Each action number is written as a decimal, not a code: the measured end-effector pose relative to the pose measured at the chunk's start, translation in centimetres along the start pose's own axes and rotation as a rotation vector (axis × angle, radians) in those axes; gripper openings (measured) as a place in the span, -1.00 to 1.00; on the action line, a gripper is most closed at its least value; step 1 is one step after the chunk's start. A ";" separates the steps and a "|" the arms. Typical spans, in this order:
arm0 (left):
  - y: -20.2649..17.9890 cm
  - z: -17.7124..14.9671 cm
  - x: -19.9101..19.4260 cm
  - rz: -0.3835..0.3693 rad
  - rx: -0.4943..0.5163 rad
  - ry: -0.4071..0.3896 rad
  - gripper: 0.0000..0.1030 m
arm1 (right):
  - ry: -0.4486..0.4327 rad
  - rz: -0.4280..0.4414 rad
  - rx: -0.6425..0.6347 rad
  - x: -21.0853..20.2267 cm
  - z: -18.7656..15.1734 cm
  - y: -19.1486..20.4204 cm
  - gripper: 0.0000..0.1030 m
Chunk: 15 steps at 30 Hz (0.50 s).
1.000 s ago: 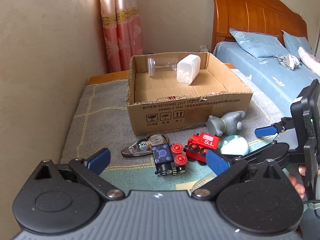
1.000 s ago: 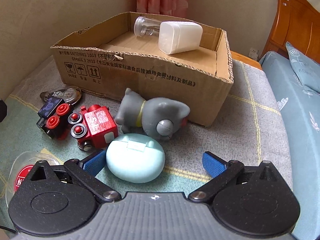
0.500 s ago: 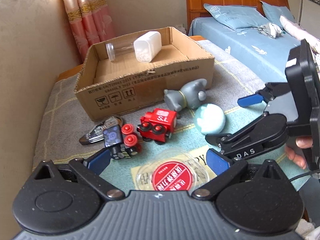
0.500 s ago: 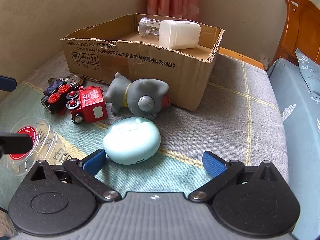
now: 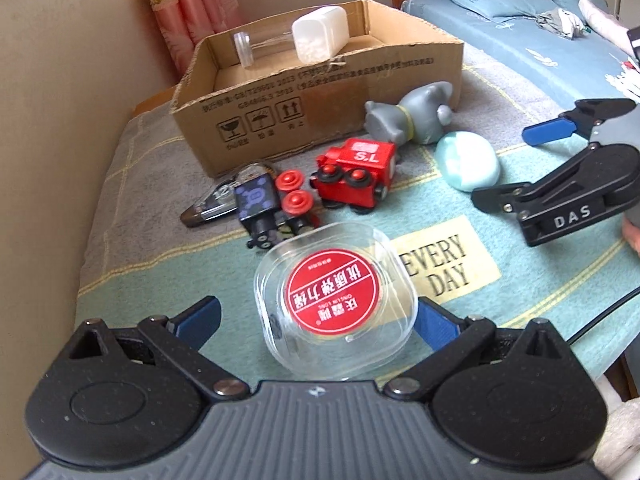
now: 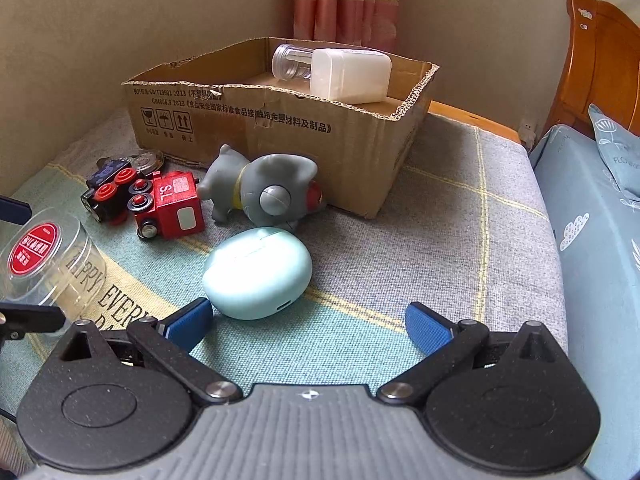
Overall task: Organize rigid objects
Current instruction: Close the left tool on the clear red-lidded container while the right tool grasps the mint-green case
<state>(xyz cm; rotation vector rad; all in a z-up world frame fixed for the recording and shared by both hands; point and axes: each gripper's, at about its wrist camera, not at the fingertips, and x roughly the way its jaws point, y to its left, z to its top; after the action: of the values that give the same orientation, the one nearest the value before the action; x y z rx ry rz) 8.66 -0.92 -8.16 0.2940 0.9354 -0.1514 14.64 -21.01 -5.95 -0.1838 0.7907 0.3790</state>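
A clear plastic tub with a red round label stands on the blanket between the open fingers of my left gripper; it also shows in the right wrist view. My right gripper is open, just behind a pale blue oval case, also in the left wrist view. A red toy train, a dark toy car with red wheels, a tape dispenser and a grey toy animal lie before the cardboard box.
The box holds a clear tube and a white container. A beige wall is on the left, pink curtains behind, and a bed with blue sheets on the right.
My left gripper has drawn back and lowered, so the clear tub now sits between its fingers. My right gripper has pulled back a little from the blue case.
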 end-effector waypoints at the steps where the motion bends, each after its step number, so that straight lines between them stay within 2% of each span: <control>1: 0.5 -0.3 0.1 0.011 -0.008 0.004 0.97 | -0.003 0.000 -0.001 0.0 0.0 0.0 1.00; 3: 1.5 -0.8 0.3 0.032 -0.030 0.011 0.97 | -0.007 0.000 -0.001 -0.1 -0.1 0.0 1.00; 7: 1.9 -1.6 0.7 0.022 -0.058 0.002 0.97 | -0.007 0.000 -0.001 -0.1 -0.1 0.0 1.00; 11: 1.6 -1.1 1.1 -0.004 -0.081 -0.023 0.95 | -0.001 -0.003 0.001 -0.1 -0.2 0.1 1.00; 15: 1.3 -0.6 1.6 -0.037 -0.089 -0.038 0.83 | -0.005 -0.007 0.002 -0.1 -0.2 0.1 1.00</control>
<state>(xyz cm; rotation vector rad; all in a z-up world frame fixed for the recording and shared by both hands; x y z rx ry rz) 9.44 0.47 -9.53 0.1909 0.9078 -0.1485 14.35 -20.99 -6.02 -0.1835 0.7858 0.3723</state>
